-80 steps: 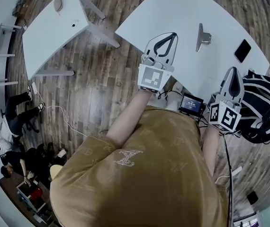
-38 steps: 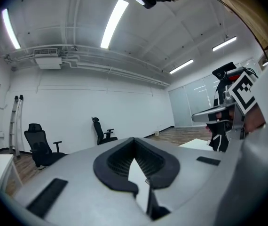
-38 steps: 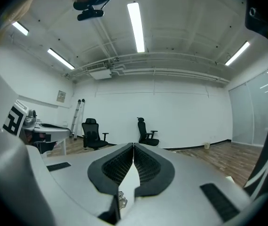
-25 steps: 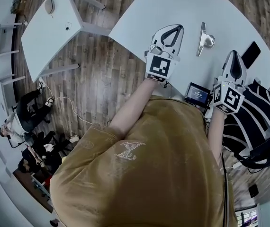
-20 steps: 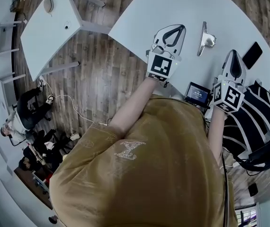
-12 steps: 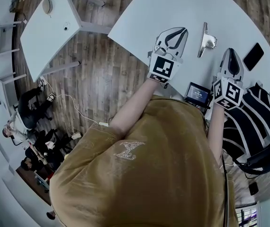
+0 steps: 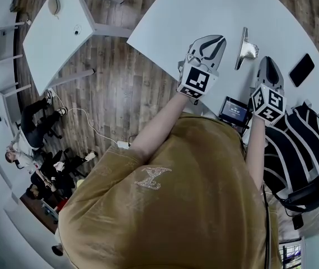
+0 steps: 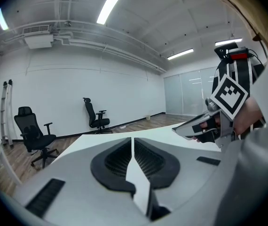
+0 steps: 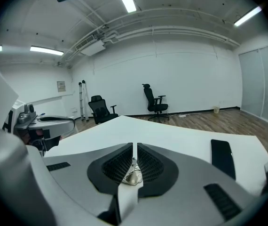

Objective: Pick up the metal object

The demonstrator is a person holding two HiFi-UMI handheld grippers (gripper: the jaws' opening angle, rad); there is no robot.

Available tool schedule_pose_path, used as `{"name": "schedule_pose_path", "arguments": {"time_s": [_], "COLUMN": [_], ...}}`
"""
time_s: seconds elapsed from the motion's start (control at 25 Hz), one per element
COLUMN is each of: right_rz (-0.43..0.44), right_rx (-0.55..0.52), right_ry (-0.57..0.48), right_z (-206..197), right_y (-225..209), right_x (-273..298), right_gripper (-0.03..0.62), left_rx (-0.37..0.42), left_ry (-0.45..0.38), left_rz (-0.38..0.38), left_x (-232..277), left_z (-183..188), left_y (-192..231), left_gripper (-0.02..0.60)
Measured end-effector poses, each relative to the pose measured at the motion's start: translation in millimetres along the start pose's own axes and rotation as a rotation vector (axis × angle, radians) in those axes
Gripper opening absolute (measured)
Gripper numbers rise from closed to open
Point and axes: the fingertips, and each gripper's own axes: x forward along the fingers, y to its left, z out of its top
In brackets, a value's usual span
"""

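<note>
The metal object (image 7: 244, 42), a slim silver bar with a knob near its lower end, lies on the white table (image 7: 204, 4). My left gripper (image 7: 220, 38) hovers just to its left, jaws shut and empty. To its lower right my right gripper (image 7: 264, 59) points up the table, jaws shut, apart from the object. In the right gripper view the metal object (image 9: 133, 176) shows through the thin slit between the shut jaws of the right gripper (image 9: 135, 149), lying beyond them. The left gripper (image 8: 133, 142) looks out across bare tabletop.
A black phone (image 7: 301, 69) lies on the table to the right of the right gripper. A small screen device (image 7: 232, 110) sits at the table's near edge. A black-and-white striped bag (image 7: 299, 150) is at the right. A second white table (image 7: 53, 32) stands at the left over wood floor.
Both grippers have moved forward over the table, the right one more, ending closer to the metal object. Both stay shut.
</note>
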Motion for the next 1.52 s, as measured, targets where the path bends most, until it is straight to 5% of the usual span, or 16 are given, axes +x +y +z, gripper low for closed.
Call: {"name": "schedule_pose_path", "arguments": {"time_s": [0.64, 1.52], "right_rz": [0.080, 0.130], "right_rx": [0.191, 0.363], "right_ry": [0.191, 0.252], "right_z": [-52.3, -62.1], "right_y": [5.6, 8.7], "right_x": [36.0, 62.1], "right_gripper": [0.101, 0.088], "left_rx": [-0.018, -0.031], "left_ry": [0.096, 0.152], "left_rz": [-0.022, -0.021], "left_x": [9.0, 8.5], "left_z": [-36.3, -54.9], "left_y": [-6.0, -3.1], "left_gripper": [0.008, 0.006]}}
